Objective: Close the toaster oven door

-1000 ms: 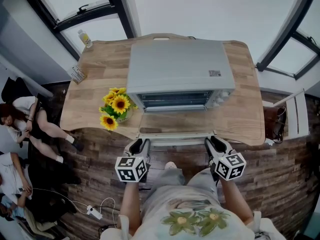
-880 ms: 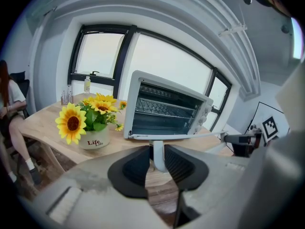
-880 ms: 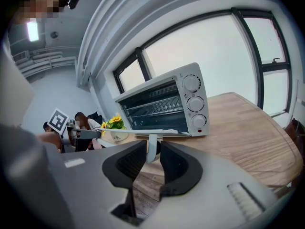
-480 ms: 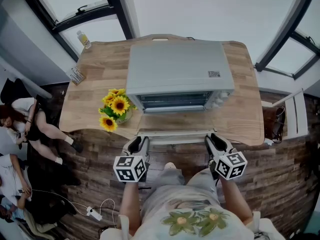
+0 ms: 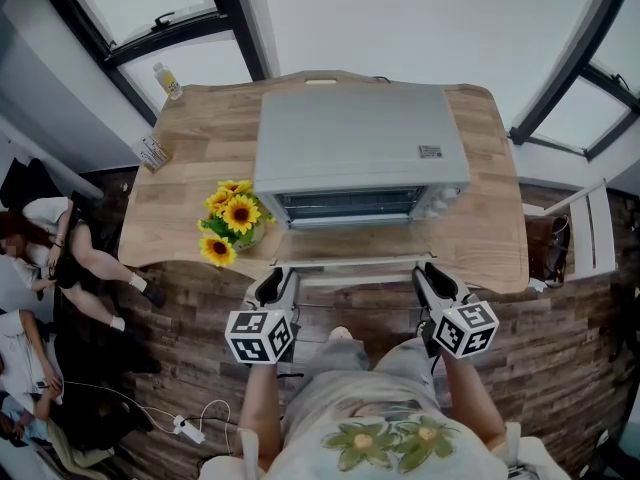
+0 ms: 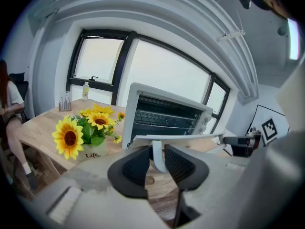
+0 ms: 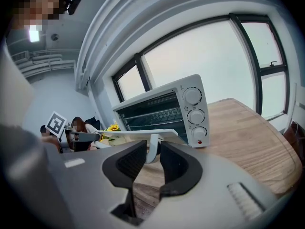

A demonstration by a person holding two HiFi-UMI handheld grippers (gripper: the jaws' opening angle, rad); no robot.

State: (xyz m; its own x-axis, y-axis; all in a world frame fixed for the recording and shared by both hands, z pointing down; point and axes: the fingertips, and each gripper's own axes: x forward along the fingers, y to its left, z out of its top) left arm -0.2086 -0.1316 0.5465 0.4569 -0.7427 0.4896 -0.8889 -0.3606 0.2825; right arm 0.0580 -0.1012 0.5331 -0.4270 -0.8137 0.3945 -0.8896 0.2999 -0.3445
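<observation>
Boxy metal toaster oven [image 5: 360,138] (flat door [image 5: 350,271] down), woodgrain table [image 5: 490,228]

Light wooden desk [image 5: 180,203] before wide black-framed windows [image 6: 167,78], pale daylight; dark plank floor [image 5: 565,368]; white ribbed ceiling [image 6: 143,13]; power strip [image 5: 187,425] on floor.

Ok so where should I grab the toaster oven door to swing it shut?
The door handle, the white bar along the free edge, at its end posts, coming from the front. The toaster oven door lies open, about level, hinged at the oven, so that edge gives the most leverage. The left gripper and right gripper each clamp a post there.
</observation>
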